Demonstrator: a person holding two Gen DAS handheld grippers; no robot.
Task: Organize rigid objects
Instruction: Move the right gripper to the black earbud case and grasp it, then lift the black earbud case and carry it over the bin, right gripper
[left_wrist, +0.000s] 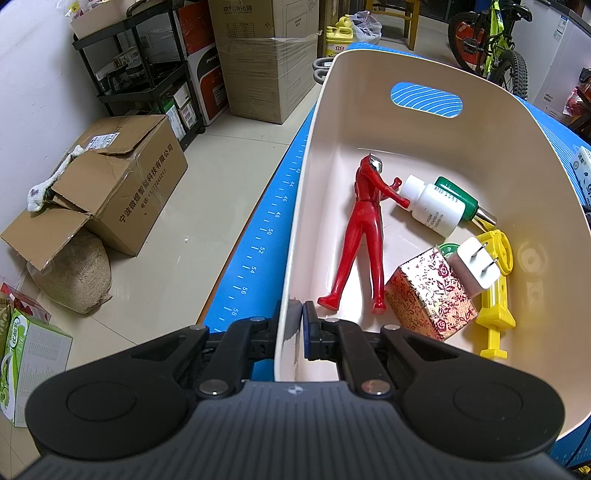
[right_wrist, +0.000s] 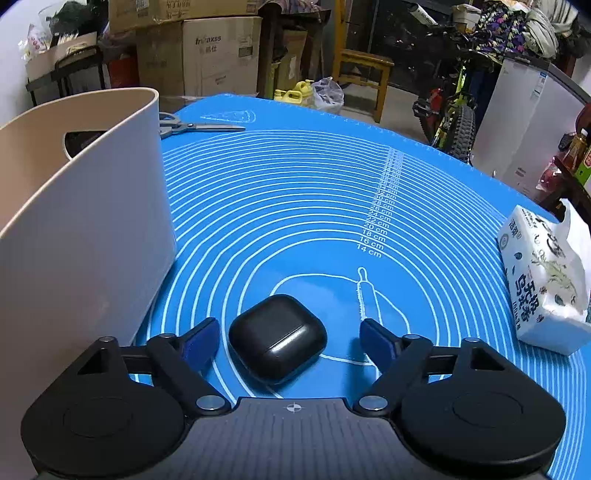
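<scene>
The sorting looks well advanced, by my judgement: most small things already lie in the bin (left_wrist: 369, 96), and at least one black case (right_wrist: 277, 339) waits on the blue mat (right_wrist: 295, 206). Scissors (right_wrist: 199, 127) lie at about 11 o'clock on the mat in the right view, just behind the bin's corner, and a tissue pack (right_wrist: 543, 280) sits at 3 o'clock; whether these belong to the task I cannot tell.

Inside the bin, from largest down: a red figure (left_wrist: 360, 236) lies along the left wall, feet towards 6 o'clock. A white bottle (left_wrist: 430, 205) lies at 2 o'clock from it, touching its hands, with a green bottle (left_wrist: 458, 197) just behind. A patterned box (left_wrist: 430, 299) sits at 5 o'clock, a yellow toy (left_wrist: 495, 291) beside it, and a white plug (left_wrist: 474, 267) rests between them.

The left gripper (left_wrist: 302, 321) pinches the bin's near rim, one finger outside, one inside. The right gripper (right_wrist: 290, 341) has its fingers spread wide on either side of the black case, not touching it.
</scene>
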